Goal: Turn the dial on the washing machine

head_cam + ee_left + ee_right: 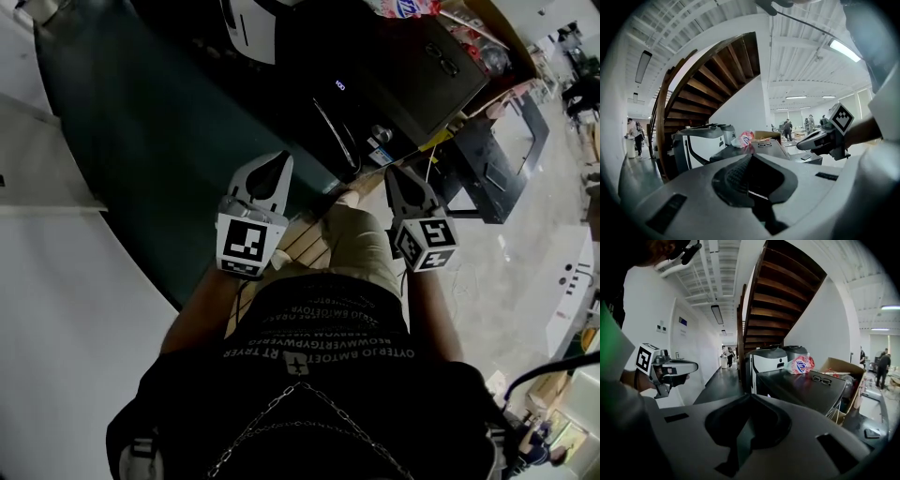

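The washing machine (412,66) is a dark front-loader at the top of the head view, with a small lit display (339,85) on its front panel. A small round silvery part (380,134) sits on that panel; I cannot tell if it is the dial. My left gripper (280,160) and right gripper (393,172) are held side by side short of the machine, both shut and holding nothing. The left gripper view shows the machine's dark top (761,149) ahead and the right gripper (820,138) off to the right. In the right gripper view the machine (801,387) is ahead on the right.
Glasses (821,378) and a red-and-white bag (800,364) lie on the machine's top. A white-and-grey appliance (768,359) stands behind it, beside a wooden staircase (783,296). An open cardboard box (840,366) sits to the right. People stand far off down the corridor (727,356).
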`<action>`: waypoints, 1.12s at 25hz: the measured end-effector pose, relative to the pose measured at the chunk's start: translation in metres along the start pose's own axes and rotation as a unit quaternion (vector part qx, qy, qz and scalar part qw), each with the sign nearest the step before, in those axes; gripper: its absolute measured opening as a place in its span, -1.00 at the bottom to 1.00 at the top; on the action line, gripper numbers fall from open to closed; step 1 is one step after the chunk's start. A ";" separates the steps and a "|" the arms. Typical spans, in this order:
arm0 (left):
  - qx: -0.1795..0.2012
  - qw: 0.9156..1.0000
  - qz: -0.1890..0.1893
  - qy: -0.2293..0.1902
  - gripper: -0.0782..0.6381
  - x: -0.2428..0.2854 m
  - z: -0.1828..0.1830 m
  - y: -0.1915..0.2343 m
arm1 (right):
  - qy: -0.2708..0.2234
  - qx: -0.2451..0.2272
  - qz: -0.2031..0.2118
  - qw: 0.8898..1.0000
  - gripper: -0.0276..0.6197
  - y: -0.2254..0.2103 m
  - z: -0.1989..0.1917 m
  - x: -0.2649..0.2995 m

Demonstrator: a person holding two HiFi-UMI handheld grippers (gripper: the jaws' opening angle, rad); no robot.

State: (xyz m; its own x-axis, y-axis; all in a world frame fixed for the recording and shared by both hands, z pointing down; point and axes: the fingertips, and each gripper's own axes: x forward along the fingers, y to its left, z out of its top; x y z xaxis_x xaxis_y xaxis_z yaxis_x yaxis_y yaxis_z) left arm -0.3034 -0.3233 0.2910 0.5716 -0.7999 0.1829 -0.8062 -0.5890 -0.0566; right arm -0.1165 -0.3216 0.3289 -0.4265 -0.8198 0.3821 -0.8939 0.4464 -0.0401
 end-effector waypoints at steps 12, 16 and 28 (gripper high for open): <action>0.005 0.999 -0.047 0.022 -0.76 0.065 -0.011 -0.025 | 0.007 0.024 -0.016 1.000 -0.92 -0.048 -0.029 0.027; 0.007 0.998 -0.052 0.026 -0.76 0.074 -0.016 -0.024 | 0.019 0.026 -0.023 0.999 -0.92 -0.062 -0.043 0.045; 0.005 0.996 -0.065 0.056 -0.76 0.083 -0.052 -0.034 | 0.081 -0.018 -0.073 0.994 -0.92 -0.109 -0.090 0.103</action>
State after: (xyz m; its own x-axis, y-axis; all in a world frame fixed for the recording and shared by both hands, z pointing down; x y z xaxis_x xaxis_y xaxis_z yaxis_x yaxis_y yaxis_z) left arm -0.2361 -0.3640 0.3589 0.6492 -0.6997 0.2984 -0.7253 -0.6876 -0.0342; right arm -0.0507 -0.4223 0.4555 -0.2618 -0.8096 0.5253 -0.9379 0.3418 0.0594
